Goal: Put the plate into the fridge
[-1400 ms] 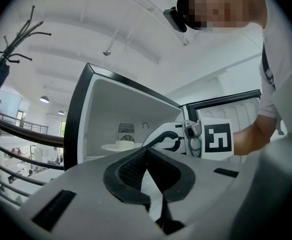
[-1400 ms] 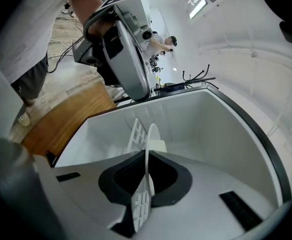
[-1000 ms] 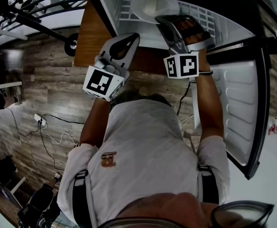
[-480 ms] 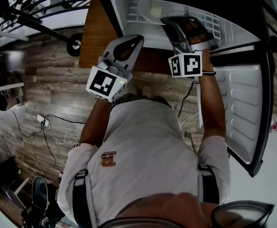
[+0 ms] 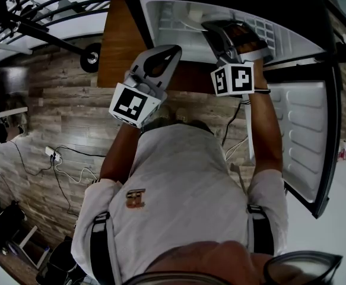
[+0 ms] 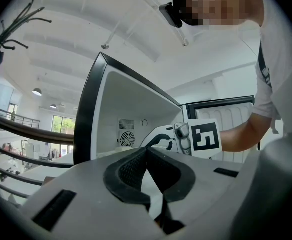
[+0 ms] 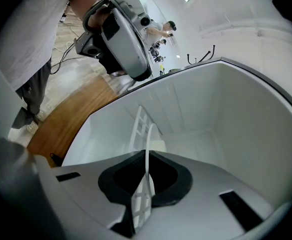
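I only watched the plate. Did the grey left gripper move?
No. The grey left gripper still hovers by the left edge of the white fridge, beside the brown wooden panel.

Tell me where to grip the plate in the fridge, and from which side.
Take the plate by its thin rim, coming in through the open front of the fridge. It shows edge-on to the right gripper as a narrow white line, so the rim is the only part that fits between the jaws. They are shut on it there already.
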`<state>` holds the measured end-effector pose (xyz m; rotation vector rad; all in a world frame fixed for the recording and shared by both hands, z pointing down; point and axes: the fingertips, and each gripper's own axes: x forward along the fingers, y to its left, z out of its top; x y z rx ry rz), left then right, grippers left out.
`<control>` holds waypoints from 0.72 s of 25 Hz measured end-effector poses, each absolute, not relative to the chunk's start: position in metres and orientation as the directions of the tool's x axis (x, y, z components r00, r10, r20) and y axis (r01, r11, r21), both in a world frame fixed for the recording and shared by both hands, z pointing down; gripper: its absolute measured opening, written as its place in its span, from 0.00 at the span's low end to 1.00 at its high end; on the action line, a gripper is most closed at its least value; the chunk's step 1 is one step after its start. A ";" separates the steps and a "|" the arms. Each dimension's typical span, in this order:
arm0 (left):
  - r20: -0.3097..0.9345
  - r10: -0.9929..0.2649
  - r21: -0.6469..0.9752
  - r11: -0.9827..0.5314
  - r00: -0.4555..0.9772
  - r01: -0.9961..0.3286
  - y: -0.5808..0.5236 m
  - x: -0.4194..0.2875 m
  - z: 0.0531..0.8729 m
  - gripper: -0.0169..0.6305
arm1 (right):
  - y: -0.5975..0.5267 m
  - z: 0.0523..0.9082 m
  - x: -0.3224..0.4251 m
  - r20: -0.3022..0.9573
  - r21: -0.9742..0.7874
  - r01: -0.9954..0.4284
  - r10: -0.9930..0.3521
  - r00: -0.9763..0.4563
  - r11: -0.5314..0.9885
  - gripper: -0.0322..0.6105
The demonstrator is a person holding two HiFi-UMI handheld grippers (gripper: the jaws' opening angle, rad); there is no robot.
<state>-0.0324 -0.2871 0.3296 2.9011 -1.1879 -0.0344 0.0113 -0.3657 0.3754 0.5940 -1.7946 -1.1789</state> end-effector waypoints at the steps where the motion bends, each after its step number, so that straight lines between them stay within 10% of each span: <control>1: -0.018 -0.700 0.015 -0.714 0.714 -0.700 -0.288 -0.033 0.330 0.05 | -0.366 0.376 0.011 0.418 0.894 0.074 -0.762 -0.495 0.443 0.11; 18: -0.008 -0.684 0.019 -0.730 0.730 -0.684 -0.292 -0.027 0.334 0.05 | -0.358 0.378 0.006 0.495 0.835 0.064 -0.694 -0.523 0.547 0.12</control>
